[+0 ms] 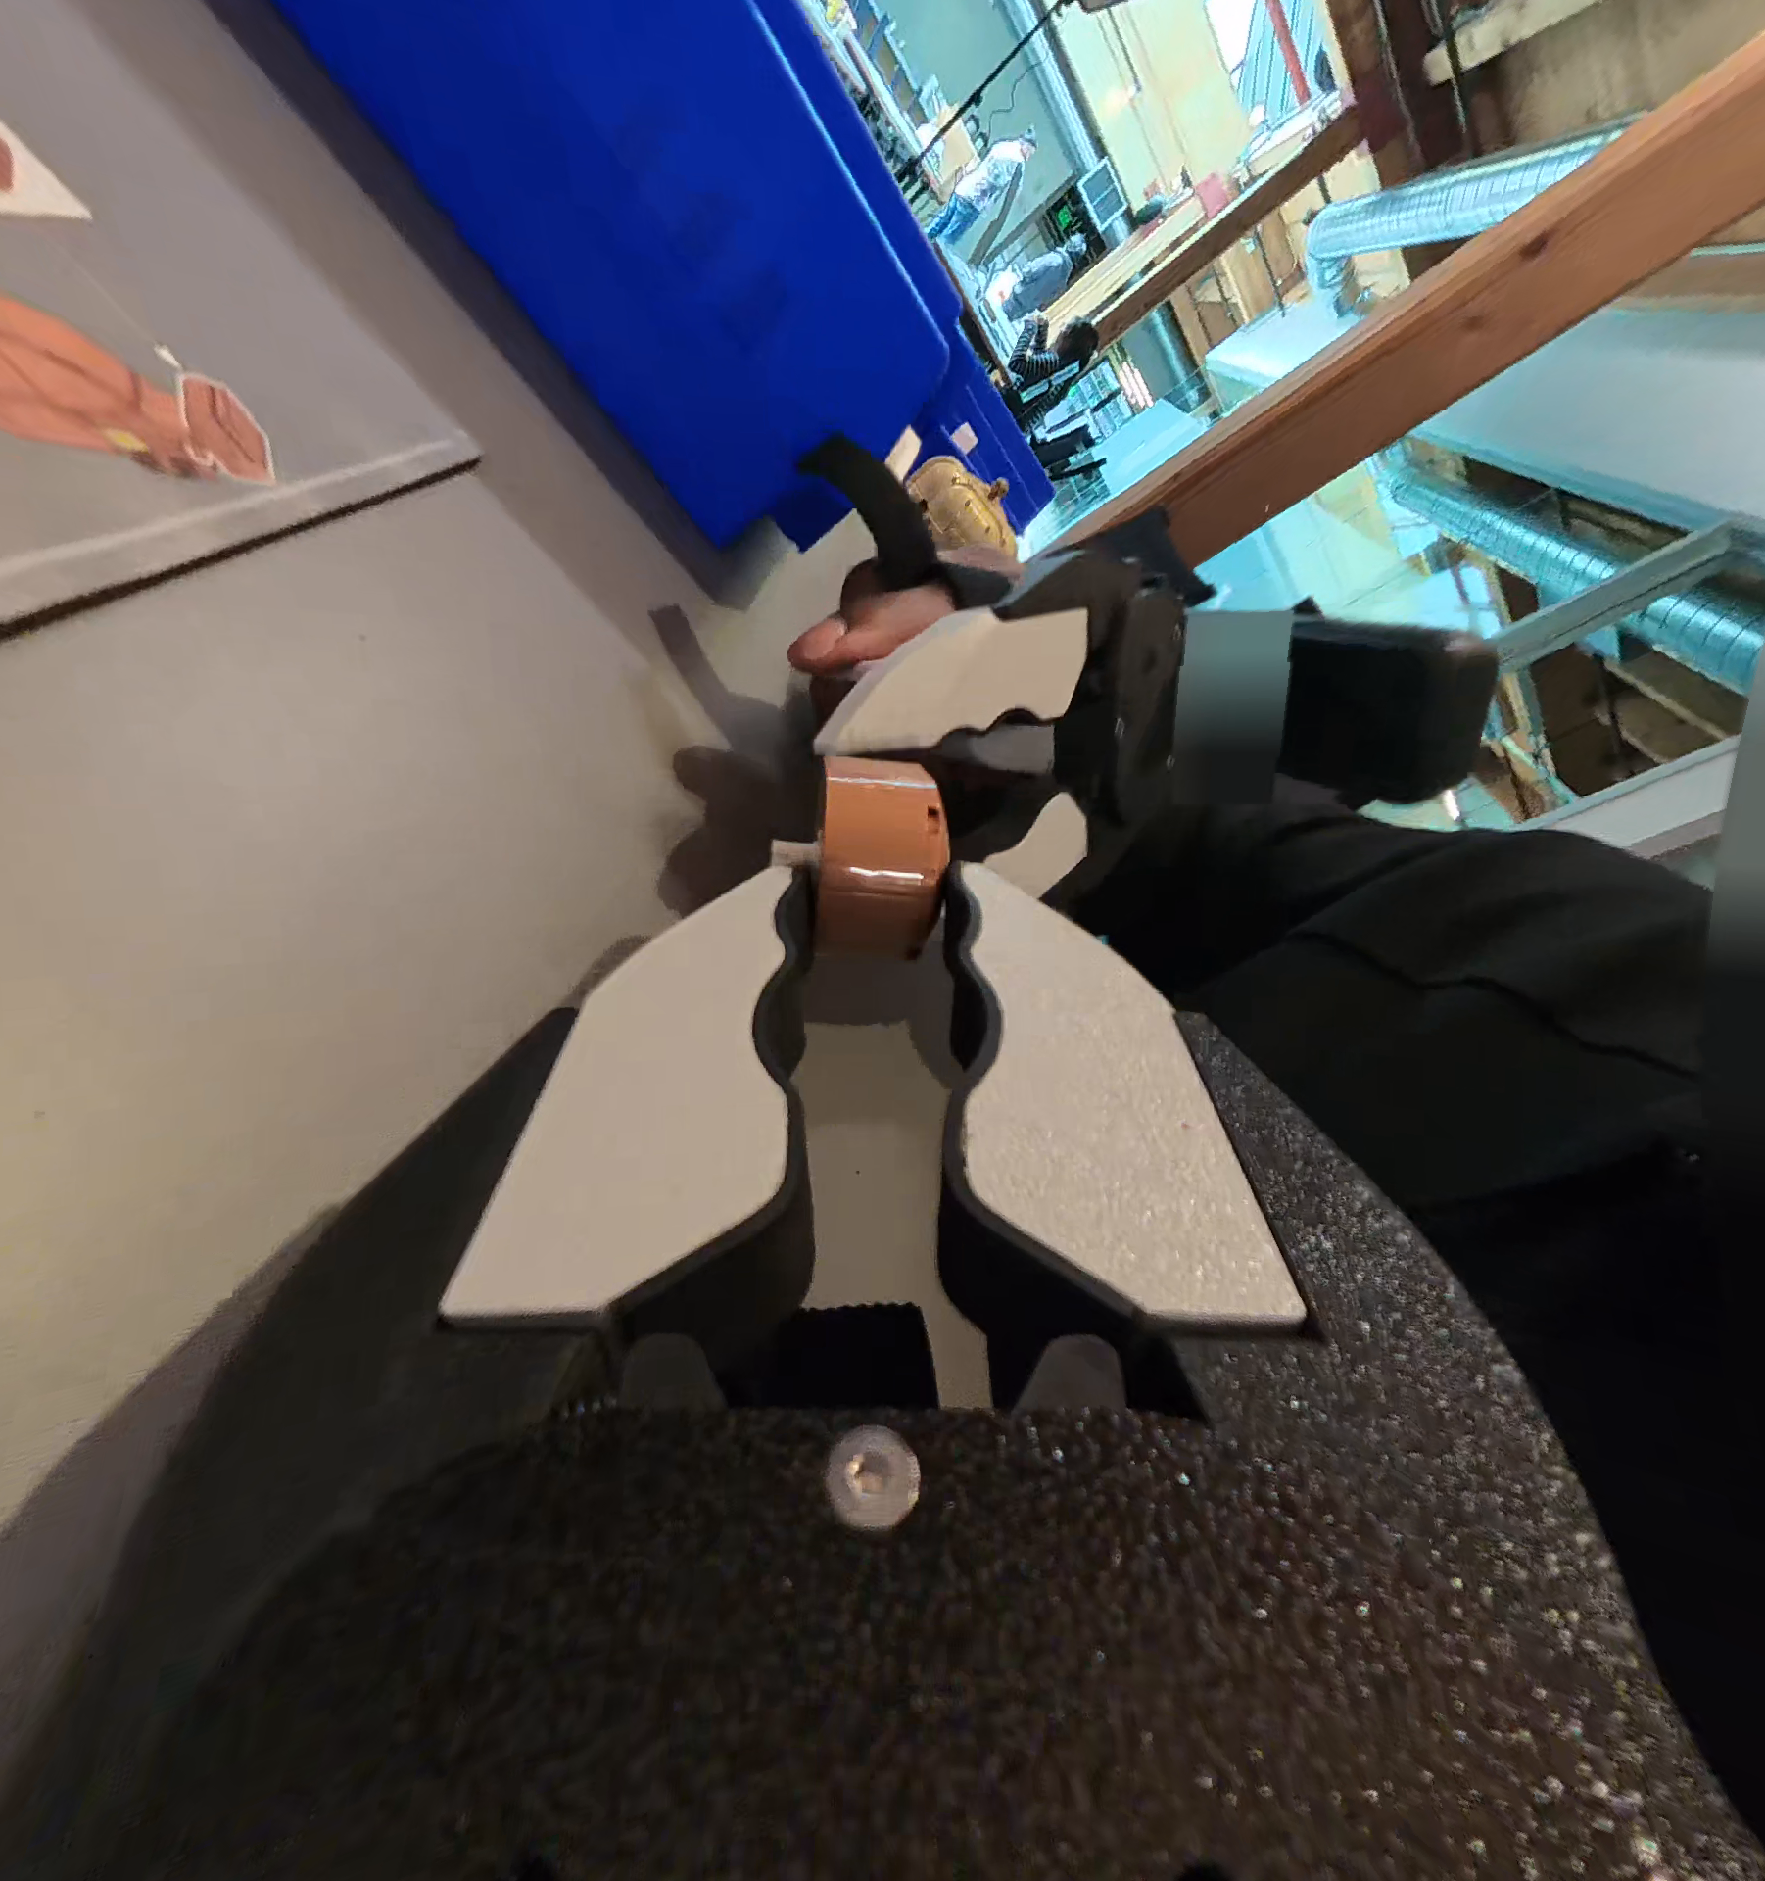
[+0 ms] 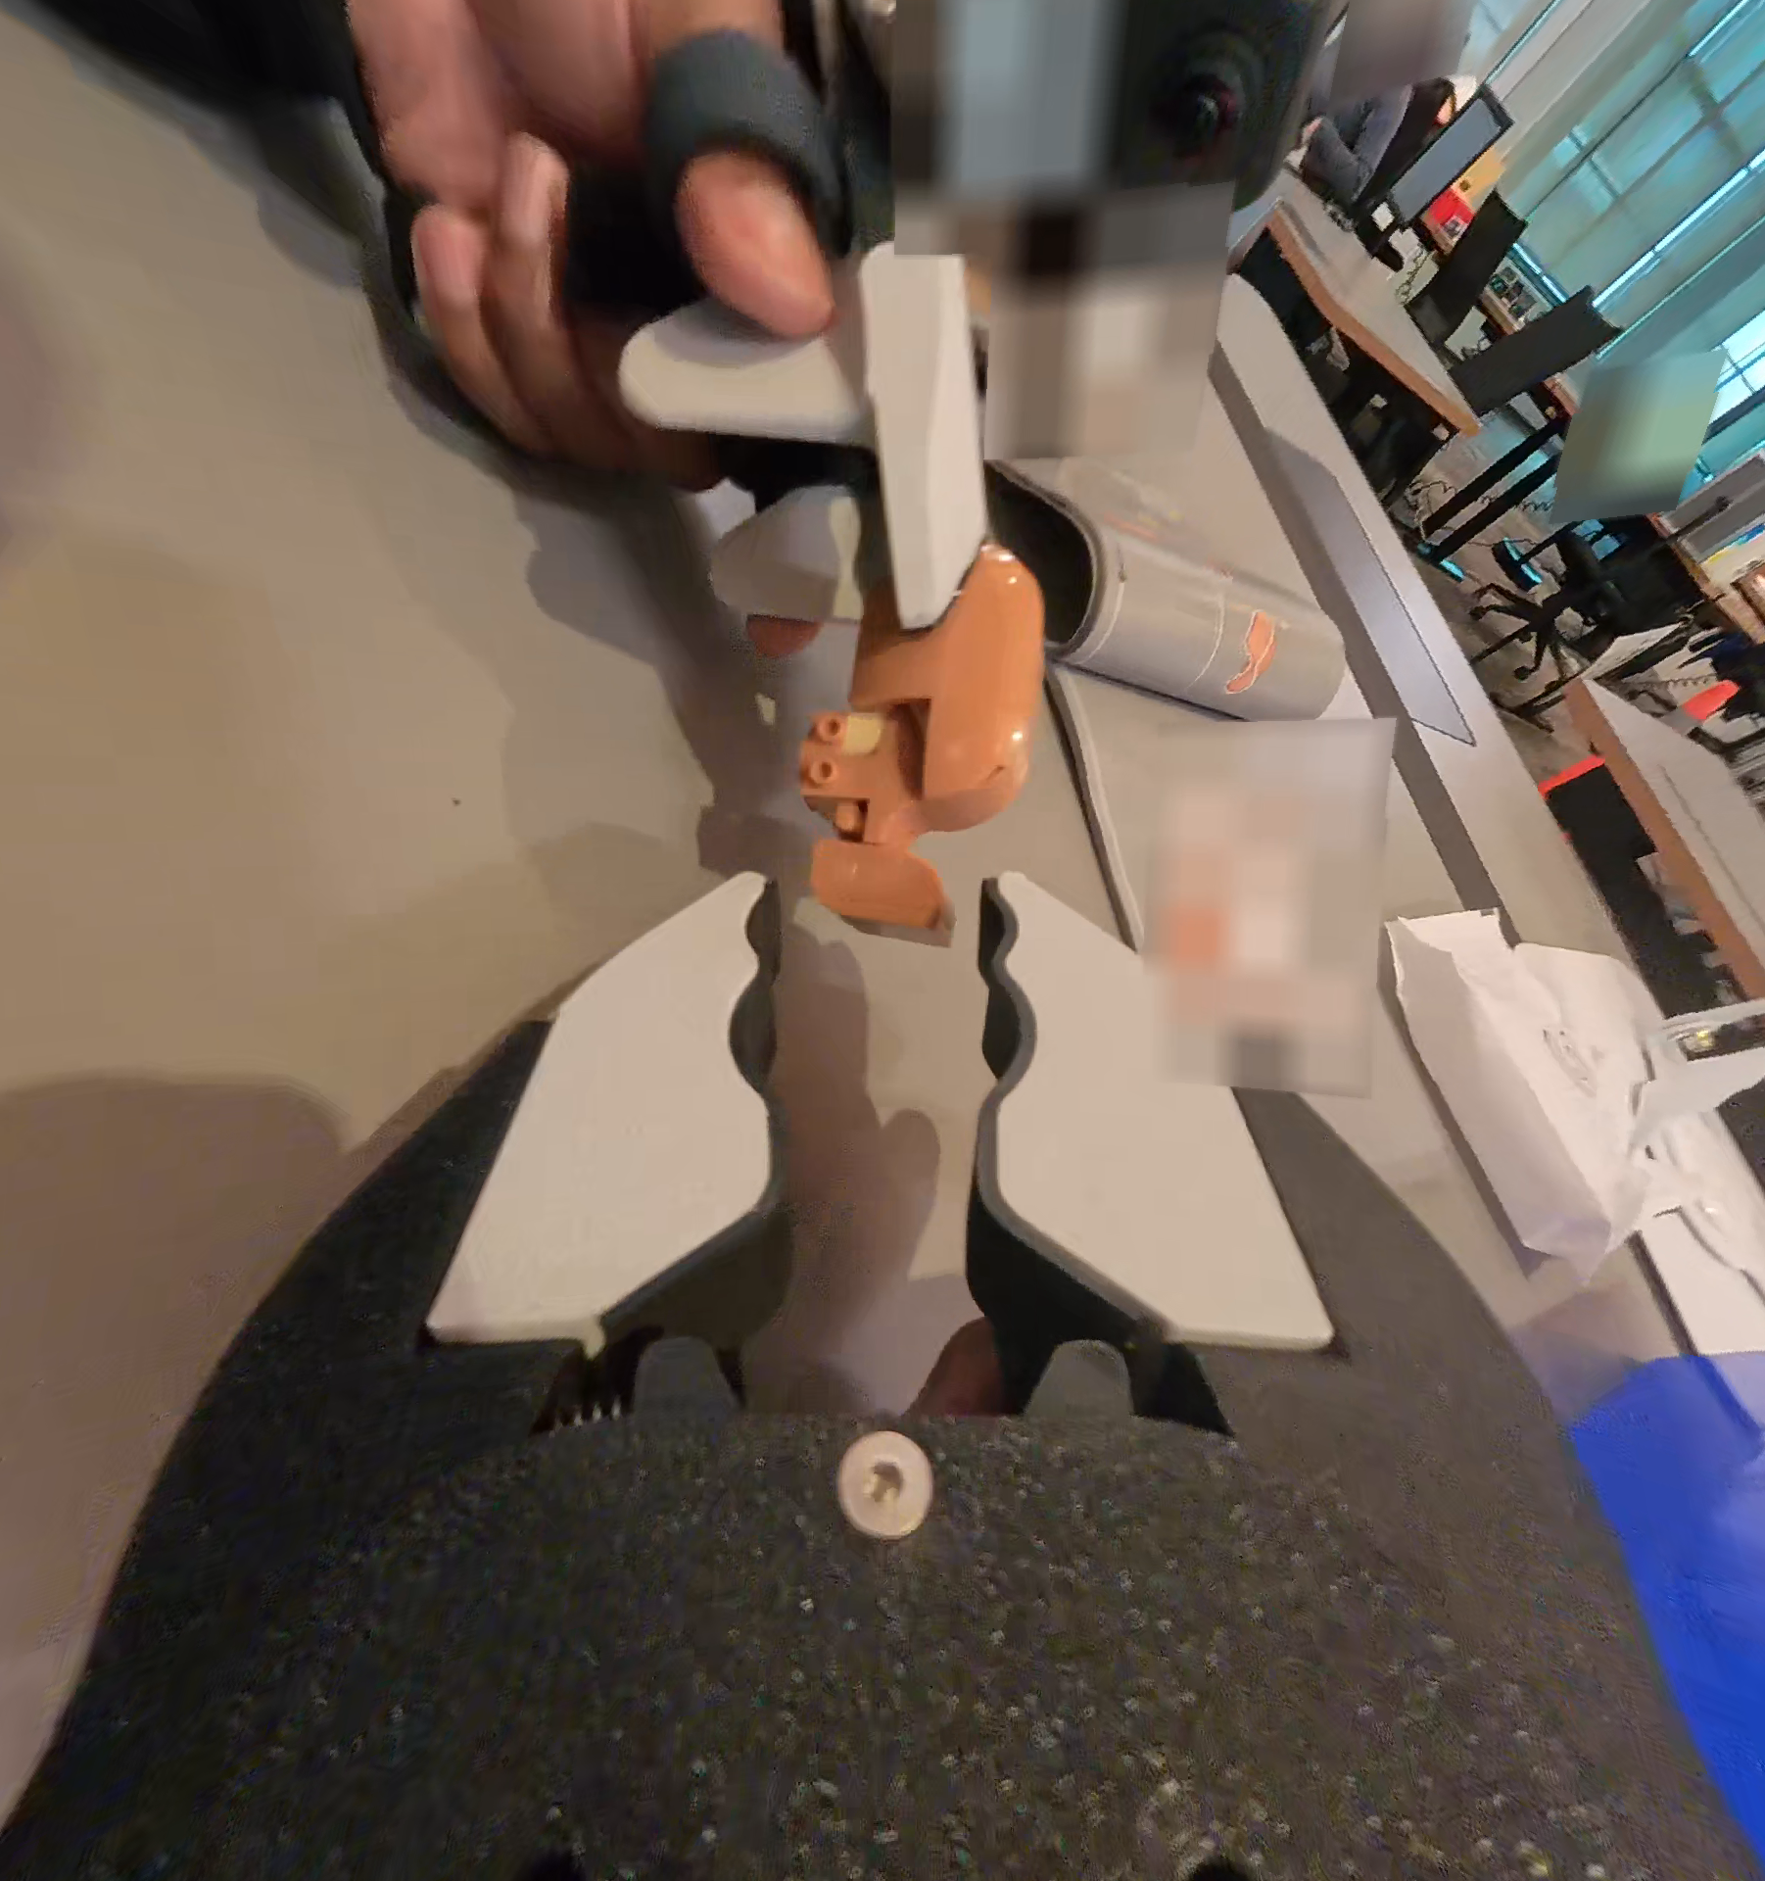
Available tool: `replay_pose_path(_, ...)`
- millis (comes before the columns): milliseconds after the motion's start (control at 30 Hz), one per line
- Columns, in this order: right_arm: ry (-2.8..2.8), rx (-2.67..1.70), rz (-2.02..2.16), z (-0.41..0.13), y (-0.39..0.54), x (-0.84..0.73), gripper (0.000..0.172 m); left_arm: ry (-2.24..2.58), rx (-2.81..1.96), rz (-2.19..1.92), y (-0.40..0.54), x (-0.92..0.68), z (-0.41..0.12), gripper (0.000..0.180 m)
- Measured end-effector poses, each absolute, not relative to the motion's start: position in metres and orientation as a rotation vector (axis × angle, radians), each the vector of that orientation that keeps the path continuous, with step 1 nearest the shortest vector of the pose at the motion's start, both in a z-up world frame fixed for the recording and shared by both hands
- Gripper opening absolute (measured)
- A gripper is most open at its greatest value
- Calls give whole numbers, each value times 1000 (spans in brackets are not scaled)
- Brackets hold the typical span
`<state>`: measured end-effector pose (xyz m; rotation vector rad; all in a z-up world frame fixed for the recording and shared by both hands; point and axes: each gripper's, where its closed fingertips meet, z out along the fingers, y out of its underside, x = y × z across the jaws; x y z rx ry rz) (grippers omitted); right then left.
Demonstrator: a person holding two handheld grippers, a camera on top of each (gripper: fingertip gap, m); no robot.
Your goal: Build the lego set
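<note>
Left wrist view: tan brick assembly (image 1: pixel 878 875) between pressing fingers (image 1: pixel 695 977).

Two close wrist cameras facing each other, sharing the brick model (image 1: pixel 878 865)

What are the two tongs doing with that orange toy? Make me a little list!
Left tongs: closed on the orange brick model, a pad on each side of it.
Right tongs: open, tips either side of the model's lower end, not pressing it.
Brick model: rounded orange pieces with small studs, held above the grey table.
Nearby: blue bin, picture booklet, white paper bag.
</note>
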<state>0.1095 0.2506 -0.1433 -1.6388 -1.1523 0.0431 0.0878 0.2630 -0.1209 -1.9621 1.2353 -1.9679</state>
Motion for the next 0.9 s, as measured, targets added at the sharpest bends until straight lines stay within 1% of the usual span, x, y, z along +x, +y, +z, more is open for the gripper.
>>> replay_pose_path(33, -1168, -1636, 10, -145, 251, 110, 33, 1213, -1975, -1987, 262, 88, -121, 24)
replay_pose_path(67, -1178, -1633, -19, -146, 252, 111, 25, 1199, -1985, -2001, 262, 88, -121, 24)
replay_pose_path(100, -1194, -1628, -31, -148, 251, 110, 25, 1202, -1998, -1996, 261, 88, -122, 24)
replay_pose_path(200, -1210, -1652, -7, -151, 249, 110, 24, 1265, -2009, -1926, 260, 87, -128, 26)
replay_pose_path(400, -1226, -1792, 133, -162, 243, 113, 24, 1429, -1960, -1648, 275, 82, -139, 43)
replay_pose_path(767, -1151, -1985, 240, -173, 244, 124, 23, 1537, -1735, -1544, 276, 85, -129, 45)
replay_pose_path(900, -1087, -2040, 221, -175, 248, 130, 26, 1636, -1616, -1338, 278, 85, -133, 46)
